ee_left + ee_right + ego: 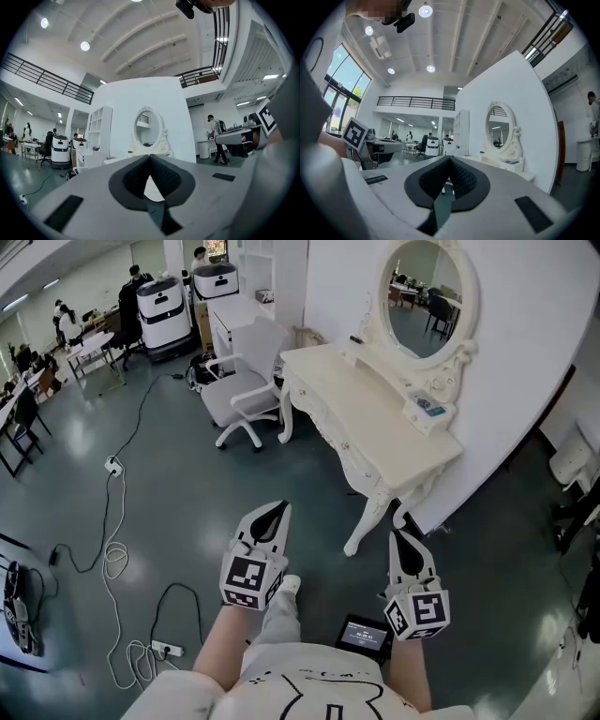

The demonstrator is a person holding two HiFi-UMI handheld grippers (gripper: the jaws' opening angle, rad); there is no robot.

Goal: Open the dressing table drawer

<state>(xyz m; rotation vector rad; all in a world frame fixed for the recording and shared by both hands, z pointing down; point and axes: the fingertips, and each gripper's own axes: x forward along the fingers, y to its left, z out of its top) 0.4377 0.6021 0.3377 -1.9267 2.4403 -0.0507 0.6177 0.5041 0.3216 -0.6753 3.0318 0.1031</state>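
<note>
The white dressing table [370, 409] stands against a white wall panel, with an oval mirror [427, 296] on top. Its drawer fronts [328, 425] run along the carved front edge and look closed. Both grippers hover above the floor, a stretch short of the table's near leg. My left gripper [274, 514] is shut and holds nothing. My right gripper [403, 540] is also shut and empty. In the left gripper view the jaws [150, 157] meet in front of the distant mirror [149, 127]. In the right gripper view the closed jaws [450, 160] point left of the table [508, 169].
A white office chair [246, 390] stands at the table's far end. Cables [112, 531] and a power strip [164, 650] lie on the floor to the left. A dark device [364, 636] sits by my feet. White robots [164, 310] and seated people are at the back.
</note>
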